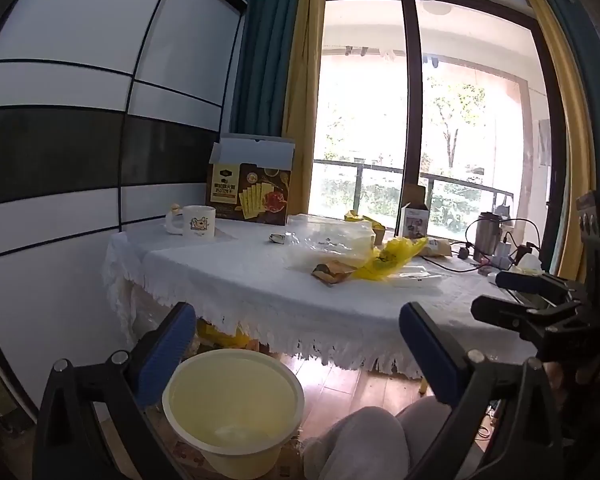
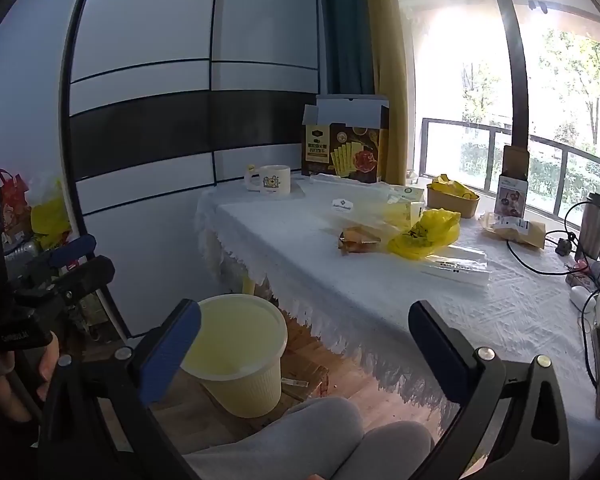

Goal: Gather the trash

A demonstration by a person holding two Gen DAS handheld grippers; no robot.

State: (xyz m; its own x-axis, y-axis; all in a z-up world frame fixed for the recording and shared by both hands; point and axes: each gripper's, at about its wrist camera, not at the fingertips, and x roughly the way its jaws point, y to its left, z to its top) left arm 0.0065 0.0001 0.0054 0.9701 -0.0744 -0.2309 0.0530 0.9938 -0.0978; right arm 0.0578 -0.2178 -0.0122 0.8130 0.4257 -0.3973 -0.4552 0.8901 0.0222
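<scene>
We hold the left hand-held gripper [image 1: 296, 344] and the right hand-held gripper [image 2: 304, 340] wide open, and both are empty. The yellow bag [image 2: 424, 232] and the small brown wrapper [image 2: 356, 242] lie side by side on the surface [image 2: 340, 280], right of the middle of the frame. The pale yellow bin [image 2: 240, 344] stands on the floor at the lower left.

Strong daylight pours through the window [image 1: 420, 120] in the upper right of both views, blown out to white glare. The fisheye lens bends straight lines and leaves black corners. Foreground objects along the bottom sit dim, backlit and slightly soft.
</scene>
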